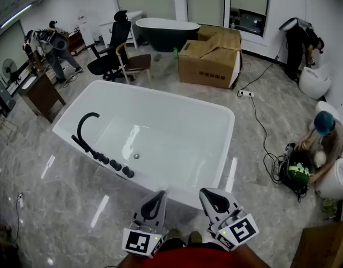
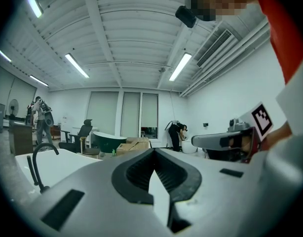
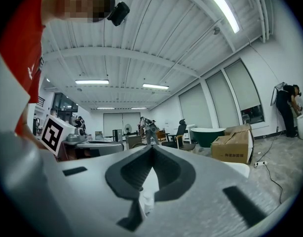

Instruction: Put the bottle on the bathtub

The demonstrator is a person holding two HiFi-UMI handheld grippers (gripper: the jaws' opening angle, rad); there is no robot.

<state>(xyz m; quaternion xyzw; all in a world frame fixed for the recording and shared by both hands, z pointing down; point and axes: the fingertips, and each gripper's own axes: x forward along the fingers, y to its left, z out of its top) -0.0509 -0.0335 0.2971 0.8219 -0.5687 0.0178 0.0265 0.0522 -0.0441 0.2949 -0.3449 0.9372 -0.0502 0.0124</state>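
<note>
A large white bathtub fills the middle of the head view, with a black faucet and knobs on its left rim. Both grippers are held low at its near edge. My left gripper is shut with nothing in it, its jaws meeting at the tip. Beside it, my right gripper is also shut and empty. A small green object, maybe the bottle, stands on the floor far off by a cardboard box; it also shows as a green speck in the left gripper view.
Cardboard boxes and a dark green tub stand at the back, with an office chair and a wooden chair. A person crouches at the right among cables. A wooden desk is on the left.
</note>
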